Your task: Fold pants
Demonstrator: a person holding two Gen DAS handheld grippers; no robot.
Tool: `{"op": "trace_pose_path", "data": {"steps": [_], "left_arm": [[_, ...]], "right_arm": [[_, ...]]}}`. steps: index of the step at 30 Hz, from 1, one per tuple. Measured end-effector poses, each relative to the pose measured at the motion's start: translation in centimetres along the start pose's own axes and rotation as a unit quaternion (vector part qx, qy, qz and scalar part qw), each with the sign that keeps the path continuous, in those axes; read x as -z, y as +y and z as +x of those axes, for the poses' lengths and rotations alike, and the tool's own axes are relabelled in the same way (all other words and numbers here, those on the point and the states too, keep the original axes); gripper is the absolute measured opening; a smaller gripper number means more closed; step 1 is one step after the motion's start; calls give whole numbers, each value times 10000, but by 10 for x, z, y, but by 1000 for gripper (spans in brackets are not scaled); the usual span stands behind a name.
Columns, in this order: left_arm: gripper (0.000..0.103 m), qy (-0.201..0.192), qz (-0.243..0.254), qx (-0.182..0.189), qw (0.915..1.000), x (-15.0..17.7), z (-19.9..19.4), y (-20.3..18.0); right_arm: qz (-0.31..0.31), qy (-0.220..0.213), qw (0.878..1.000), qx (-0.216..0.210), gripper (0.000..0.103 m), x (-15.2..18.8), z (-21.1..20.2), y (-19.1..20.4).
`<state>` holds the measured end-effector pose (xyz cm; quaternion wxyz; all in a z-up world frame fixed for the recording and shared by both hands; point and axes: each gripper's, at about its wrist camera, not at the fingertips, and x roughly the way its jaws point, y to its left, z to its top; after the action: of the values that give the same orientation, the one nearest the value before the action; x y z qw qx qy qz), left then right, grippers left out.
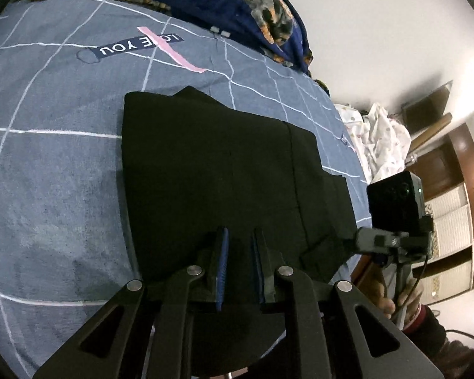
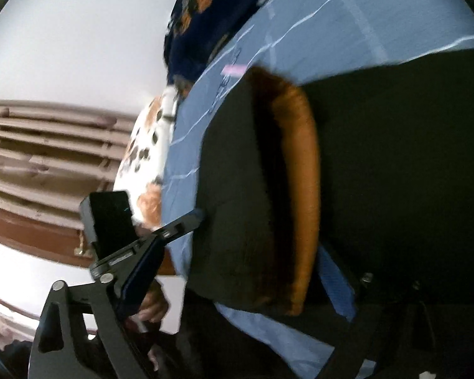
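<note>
Black pants (image 1: pixel 218 170) lie folded in a compact rectangle on the blue-grey checked bedsheet (image 1: pixel 53 173). My left gripper (image 1: pixel 240 237) sits at the near edge of the pants with its blue-padded fingers (image 1: pixel 221 262) a small gap apart, holding nothing visible. The right gripper (image 1: pixel 395 237) shows at the right edge of the left wrist view, beside the pants' right side. In the blurred right wrist view the pants (image 2: pixel 395 164) fill the right half, with an orange-brown lining (image 2: pixel 300 164) showing in a lifted fold. One blue pad (image 2: pixel 335 284) shows against the cloth; the other finger is hidden.
A dark blue floral blanket (image 1: pixel 237 0) lies at the head of the bed. A white patterned cloth (image 1: pixel 379 139) is heaped at the bed's right edge. Wooden drawers (image 1: pixel 452 214) stand beyond it. The sheet has a "LOVE YOU" print (image 1: pixel 139 45).
</note>
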<state>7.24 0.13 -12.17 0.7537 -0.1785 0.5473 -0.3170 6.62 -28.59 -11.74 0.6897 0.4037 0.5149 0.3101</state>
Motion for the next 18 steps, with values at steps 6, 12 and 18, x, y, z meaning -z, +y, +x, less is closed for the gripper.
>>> {"op": "trace_pose_path", "data": {"steps": [6, 12, 18], "left_arm": [[16, 30, -26, -80, 10000, -2, -3, 1], [30, -92, 119, -36, 9999, -11, -18, -25], [69, -145, 489, -145, 9986, -15, 2, -58]], "right_arm": [[61, 161, 9981, 590, 19, -4, 17, -12], [-211, -799, 9965, 146, 15, 9, -54, 11], [263, -1637, 9848, 525, 16, 29, -152, -45]]}}
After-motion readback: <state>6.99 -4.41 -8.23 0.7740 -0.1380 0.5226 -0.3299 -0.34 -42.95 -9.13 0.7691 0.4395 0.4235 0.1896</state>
